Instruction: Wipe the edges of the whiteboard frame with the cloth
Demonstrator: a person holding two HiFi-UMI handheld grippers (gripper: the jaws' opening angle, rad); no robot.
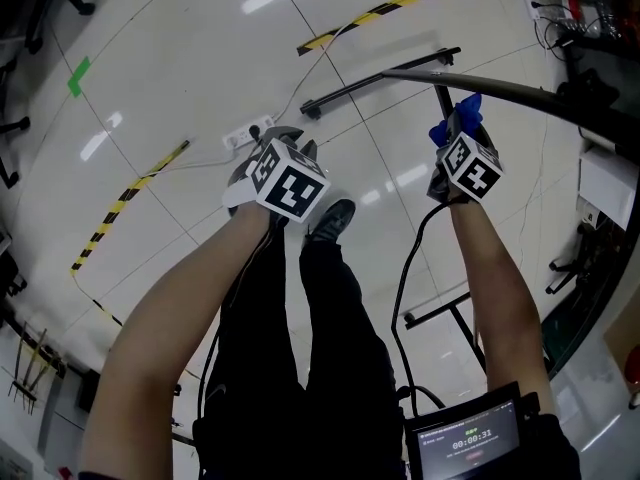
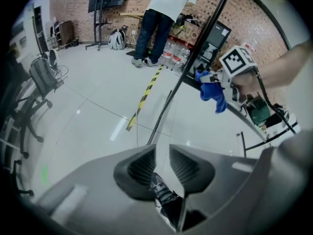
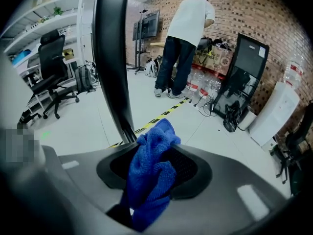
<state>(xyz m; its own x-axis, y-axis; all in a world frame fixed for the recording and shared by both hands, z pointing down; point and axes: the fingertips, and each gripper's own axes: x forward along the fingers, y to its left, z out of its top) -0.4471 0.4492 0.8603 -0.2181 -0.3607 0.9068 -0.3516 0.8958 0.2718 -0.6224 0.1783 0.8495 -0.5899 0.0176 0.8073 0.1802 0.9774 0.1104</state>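
Closest in, right gripper (image 3: 155, 163) with fingers clamped on a bunched blue cloth (image 3: 155, 141), most of the fabric spilling up and forward out of the grip. Just beyond the cloth, the dark bar of the whiteboard frame (image 3: 111, 62), running up and away at the left of the right gripper view; cloth right beside that edge, contact not certain from any view. In the head view, the same bar crossing just above the cloth, with both forearms reaching forward over the floor (image 1: 200, 68). Off to the side, left gripper (image 2: 163, 155) with fingers drawn together on nothing, well apart from the frame and hanging over open floor. Judged as wiping under way or about to start on this stretch of edge: cloth in hand and brought to the frame, but no visible sign of which lengths are already clean, so most of the frame probably left to cover. Farther out, yellow-and-black tape (image 1: 400, 6) on the floor, then a person (image 3: 188, 18) standing at a brick wall (image 3: 254, 9).
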